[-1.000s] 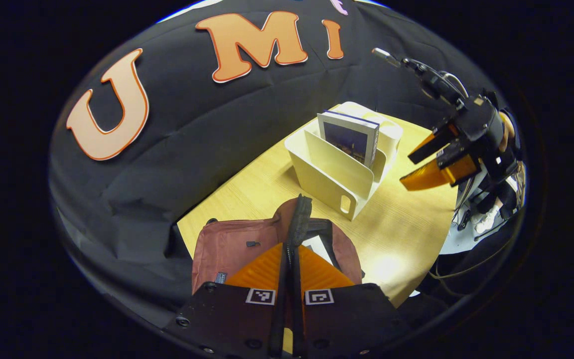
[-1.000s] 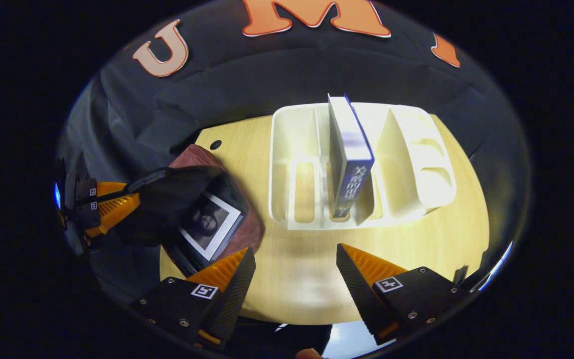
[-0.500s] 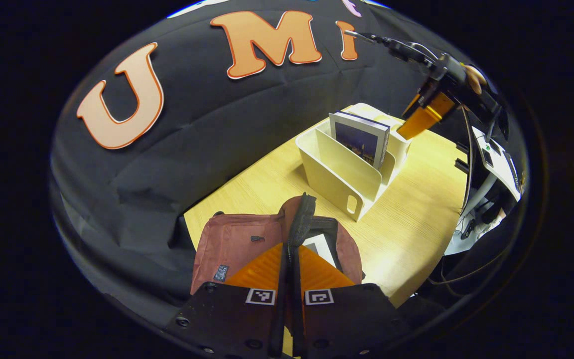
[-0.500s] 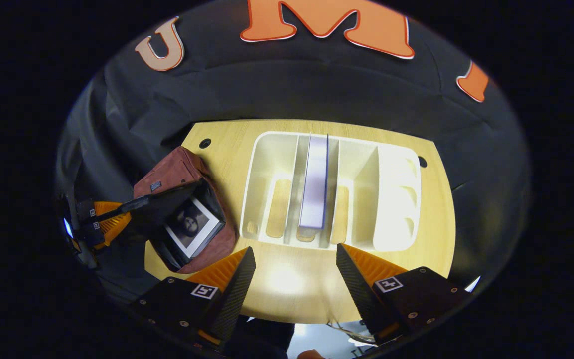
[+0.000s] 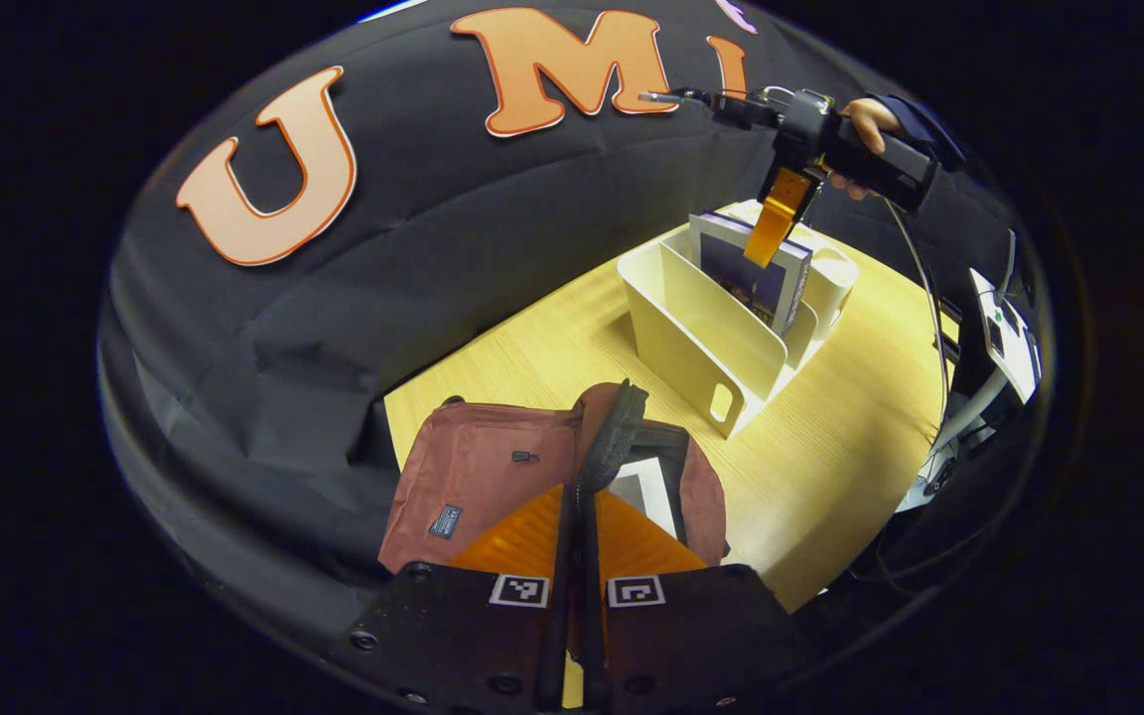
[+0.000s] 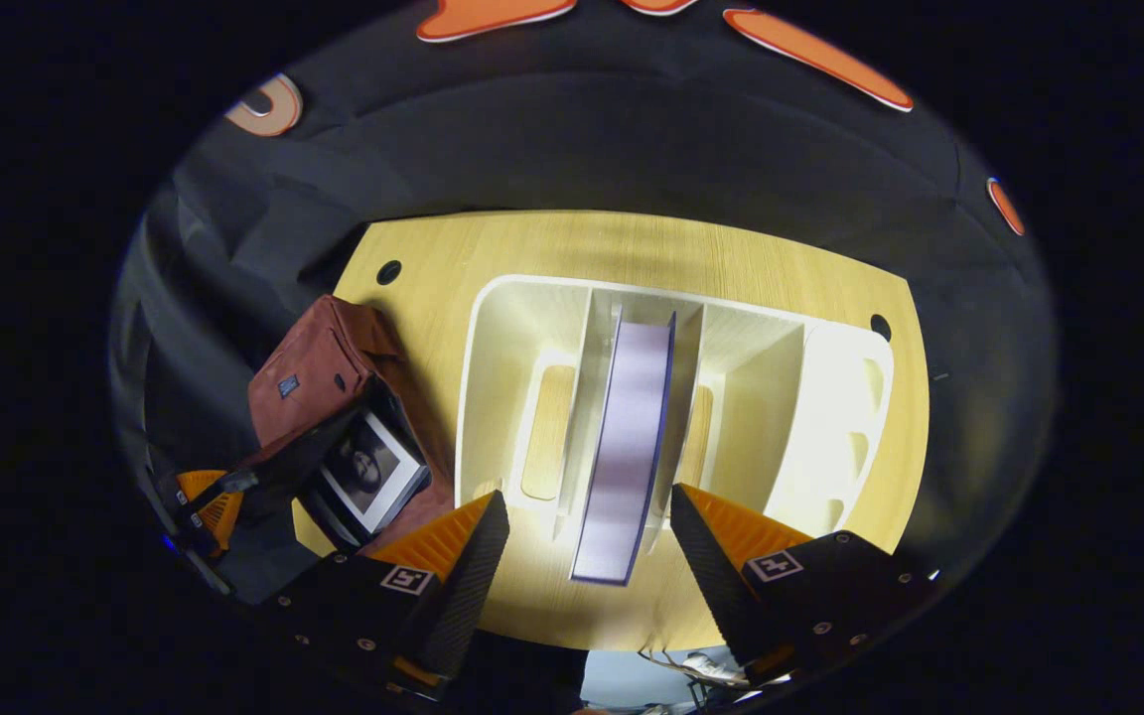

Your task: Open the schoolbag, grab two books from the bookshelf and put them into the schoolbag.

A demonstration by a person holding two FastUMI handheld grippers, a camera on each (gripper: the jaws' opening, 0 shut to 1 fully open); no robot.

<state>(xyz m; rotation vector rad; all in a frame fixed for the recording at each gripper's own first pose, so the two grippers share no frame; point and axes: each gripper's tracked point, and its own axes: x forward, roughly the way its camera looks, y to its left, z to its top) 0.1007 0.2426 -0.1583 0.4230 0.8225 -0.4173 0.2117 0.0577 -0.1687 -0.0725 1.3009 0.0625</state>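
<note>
The left hand-held gripper [image 5: 577, 516] pinches the black strap [image 5: 610, 439], its fingers closed on it, keeping the schoolbag [image 5: 478, 477] open; one book [image 6: 370, 473] lies inside. The right hand-held gripper [image 6: 587, 531] hovers with fingers spread astride the remaining book [image 6: 632, 437], upright in the bookshelf [image 6: 512, 328] on the counter [image 6: 552, 243], ready to grasp.

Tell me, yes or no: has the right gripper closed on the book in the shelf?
No. In the right gripper view the right gripper stands open, its fingers apart on either side of the book in the bookshelf.
</note>
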